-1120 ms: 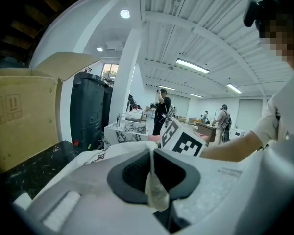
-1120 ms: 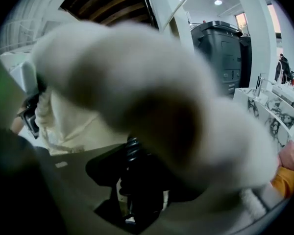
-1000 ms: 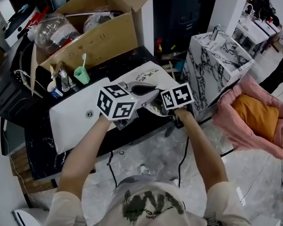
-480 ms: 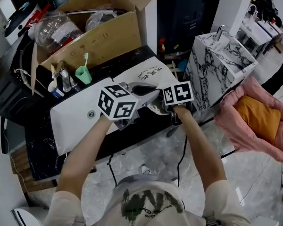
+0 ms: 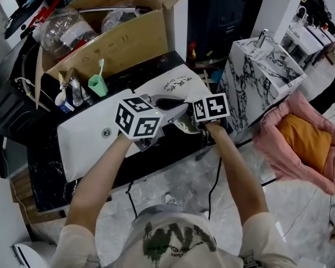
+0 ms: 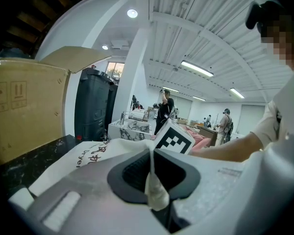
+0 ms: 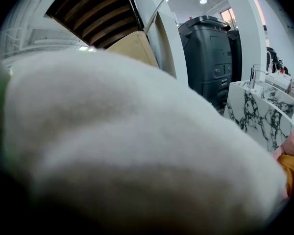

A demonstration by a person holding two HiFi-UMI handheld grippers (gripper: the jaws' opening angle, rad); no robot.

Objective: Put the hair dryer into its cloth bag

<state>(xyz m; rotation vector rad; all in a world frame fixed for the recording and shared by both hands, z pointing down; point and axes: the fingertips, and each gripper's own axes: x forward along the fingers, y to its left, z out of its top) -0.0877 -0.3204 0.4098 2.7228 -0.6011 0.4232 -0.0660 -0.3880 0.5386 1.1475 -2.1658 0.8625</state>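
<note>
Pinching a narrow fold of the white cloth bag (image 6: 88, 155) between its dark pads, the left claw (image 6: 152, 177) is closed down to the thickness of the fabric, and the strip of cloth runs straight down the seam where the two jaws meet. From the head view the left claw (image 5: 166, 103) reaches up and to the right from its marker cube, over the near edge of the cloth bag (image 5: 170, 85), which lies spread on the black tabletop (image 5: 50, 166) just right of a white sink (image 5: 84, 138), its printed side up. The right claw (image 5: 187, 121) sits just beside the left one, at the same near edge of the bag. In the right gripper view the cloth bag (image 7: 137, 131) presses so close to the lens that a blurred white bulge fills almost the whole picture and covers the jaws, so I cannot tell how wide the right claw stands or what it holds. The hair dryer itself cannot be made out in any view. A thin black cord (image 5: 214, 186) hangs from under the right hand, down past the tabletop edge to the floor. Behind the sink are a green cup (image 5: 97, 85) and an open cardboard box (image 5: 117, 38).
</note>
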